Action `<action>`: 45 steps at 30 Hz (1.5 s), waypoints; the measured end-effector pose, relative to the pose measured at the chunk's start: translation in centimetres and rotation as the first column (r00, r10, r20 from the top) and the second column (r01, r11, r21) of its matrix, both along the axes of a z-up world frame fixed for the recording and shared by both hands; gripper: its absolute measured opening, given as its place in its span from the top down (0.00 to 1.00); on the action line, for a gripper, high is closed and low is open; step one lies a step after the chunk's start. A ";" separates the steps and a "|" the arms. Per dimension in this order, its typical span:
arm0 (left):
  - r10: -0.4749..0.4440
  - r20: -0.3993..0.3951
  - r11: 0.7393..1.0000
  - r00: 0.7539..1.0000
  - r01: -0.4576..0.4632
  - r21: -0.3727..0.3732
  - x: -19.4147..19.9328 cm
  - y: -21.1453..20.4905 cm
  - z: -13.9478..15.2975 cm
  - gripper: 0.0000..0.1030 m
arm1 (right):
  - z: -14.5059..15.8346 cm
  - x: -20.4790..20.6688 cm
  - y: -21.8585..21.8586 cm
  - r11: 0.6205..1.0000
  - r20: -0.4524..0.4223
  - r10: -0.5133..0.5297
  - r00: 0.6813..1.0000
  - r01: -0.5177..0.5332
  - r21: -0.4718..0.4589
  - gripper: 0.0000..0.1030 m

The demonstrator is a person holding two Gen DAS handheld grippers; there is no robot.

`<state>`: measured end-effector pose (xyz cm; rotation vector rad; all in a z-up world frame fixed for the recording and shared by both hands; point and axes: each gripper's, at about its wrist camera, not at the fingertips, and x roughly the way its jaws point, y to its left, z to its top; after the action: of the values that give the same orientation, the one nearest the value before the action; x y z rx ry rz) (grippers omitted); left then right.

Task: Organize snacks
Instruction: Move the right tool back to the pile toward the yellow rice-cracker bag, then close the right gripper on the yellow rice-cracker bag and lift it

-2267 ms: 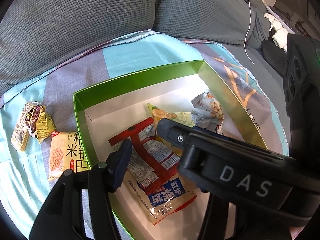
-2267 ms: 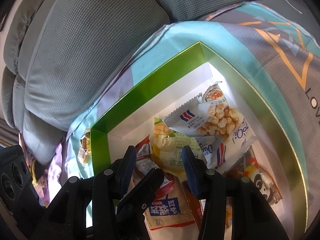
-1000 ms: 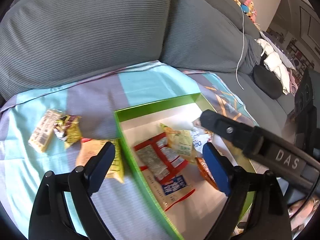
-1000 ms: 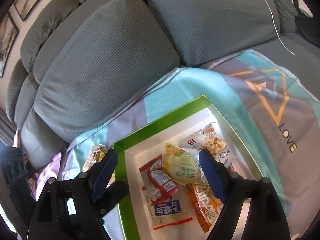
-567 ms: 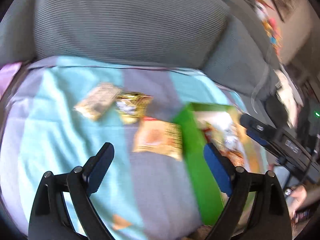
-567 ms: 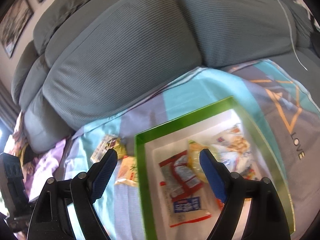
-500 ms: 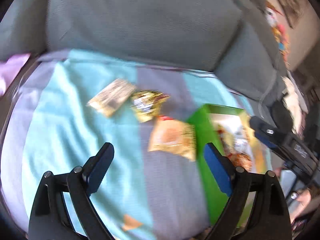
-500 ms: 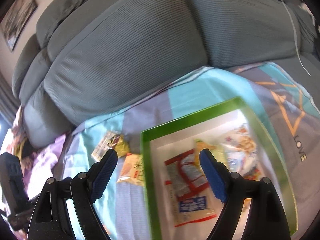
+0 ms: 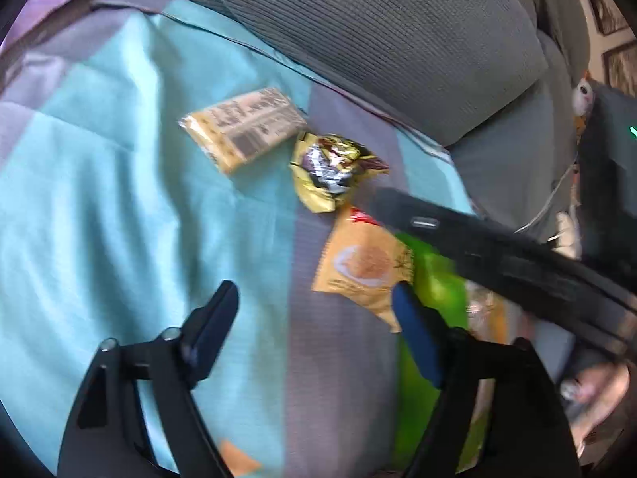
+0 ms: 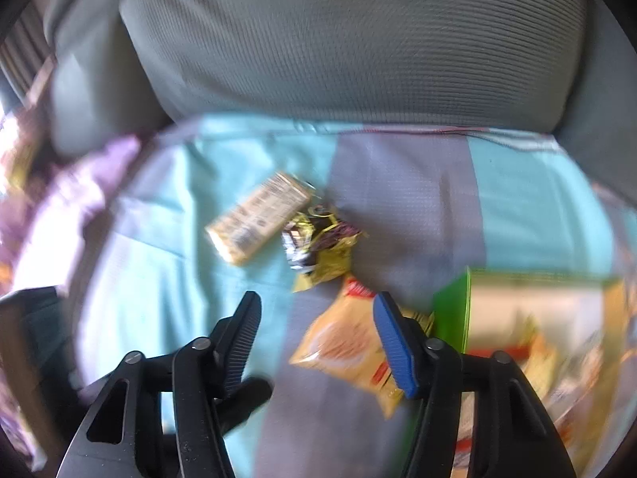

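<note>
Both hand-held grippers, left (image 9: 314,314) and right (image 10: 316,328), have just been closing yet stand apart over the striped cloth (image 9: 119,199), gripping nothing. Nearest, the orange snack packet (image 10: 350,350) lies against the green box (image 10: 452,314); beyond that packet sit the crumpled gold wrapper (image 10: 318,247) and the pale bar (image 10: 258,217).

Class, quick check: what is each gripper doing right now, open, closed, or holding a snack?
Left gripper: open, holding nothing, jaws just been closing.
Right gripper: open, holding nothing, jaws just been closing.
</note>
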<state>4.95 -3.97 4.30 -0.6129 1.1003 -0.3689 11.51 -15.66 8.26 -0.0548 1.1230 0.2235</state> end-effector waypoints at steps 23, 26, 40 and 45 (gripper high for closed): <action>-0.030 -0.118 0.984 0.993 0.008 -0.180 1.4 -4.7 -3.8 0.84 | -5.1 1.8 1.3 0.944 -0.239 0.087 0.967 -0.156 -0.289 0.42; -0.019 -0.110 0.988 0.994 0.002 -0.154 1.2 -4.1 -3.3 0.84 | -5.0 1.0 1.5 0.956 -0.250 0.088 0.964 -0.153 -0.252 0.41; 0.003 -0.049 0.990 0.999 0.004 0.144 1.2 1.7 -0.9 0.74 | -3.7 -2.1 5.1 0.993 -0.260 0.089 0.961 -0.064 0.102 0.41; -0.025 -0.038 0.983 0.999 0.032 0.180 1.1 1.8 -1.1 0.71 | -3.9 -2.9 4.6 0.986 -0.230 0.036 0.973 0.003 0.168 0.41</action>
<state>6.06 -2.21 3.23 -0.4448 1.1634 -0.2797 8.64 -11.02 4.33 0.1144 1.3331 0.3451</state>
